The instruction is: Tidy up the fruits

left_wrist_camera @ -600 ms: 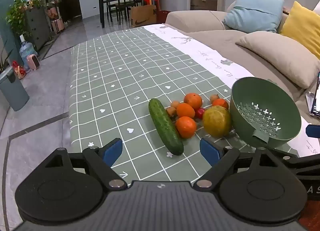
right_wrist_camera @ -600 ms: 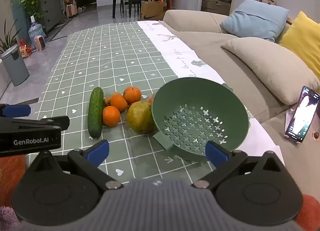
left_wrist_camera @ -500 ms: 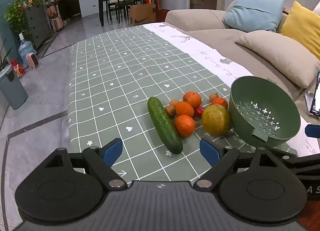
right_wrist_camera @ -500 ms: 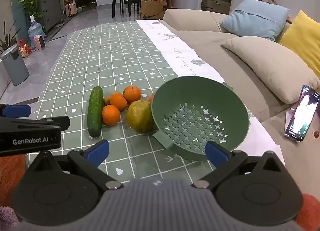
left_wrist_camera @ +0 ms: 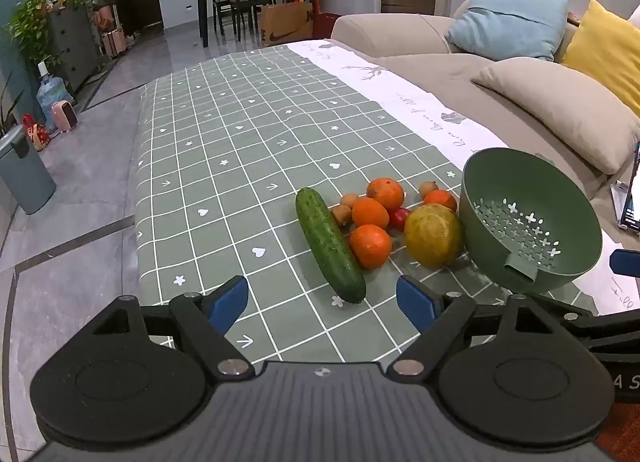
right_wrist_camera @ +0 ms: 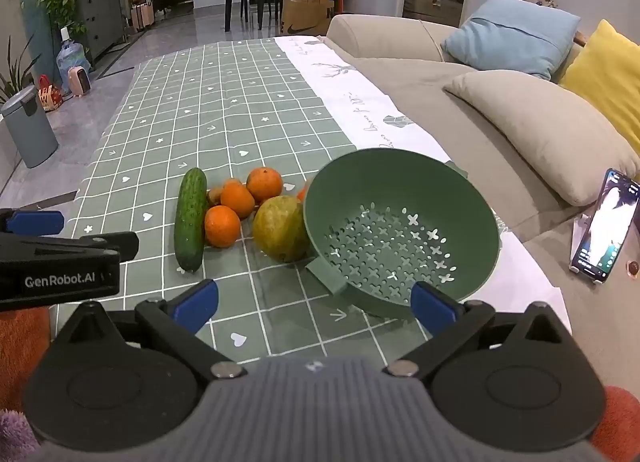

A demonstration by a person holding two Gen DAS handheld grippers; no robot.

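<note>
Nothing has been gathered yet: the green colander [right_wrist_camera: 400, 238] sits tilted on the checked green tablecloth [left_wrist_camera: 240, 150] with its perforated bowl bare and facing the cameras, a position that probably makes dropping produce in easy. All the fruit lies in a loose cluster just beside its left wall. A cucumber [left_wrist_camera: 330, 244] lies lengthwise at the near left edge of the cluster; next to it are three oranges [left_wrist_camera: 370, 245], a fourth orange [left_wrist_camera: 440, 198] farther back, a few small brown fruits [left_wrist_camera: 342, 215] that may be kiwis, a small red fruit [left_wrist_camera: 399, 218] half hidden among them, and a large yellow-green fruit [right_wrist_camera: 280, 228], perhaps a mango, touching the colander's side. The left hand-held gripper [left_wrist_camera: 322, 304] hangs above the surface with its blue pads spread wide and nothing between them, aimed down at the cucumber's near tip, which seems the easiest first pick. The right hand-held gripper [right_wrist_camera: 314, 302] is likewise spread and holding nothing, poised before the colander's near rim, likely to steady it. In the way: the cucumber blocks access to the oranges from the left. To the right is a sofa with cushions [right_wrist_camera: 540, 130] and a propped phone [right_wrist_camera: 604, 226].
</note>
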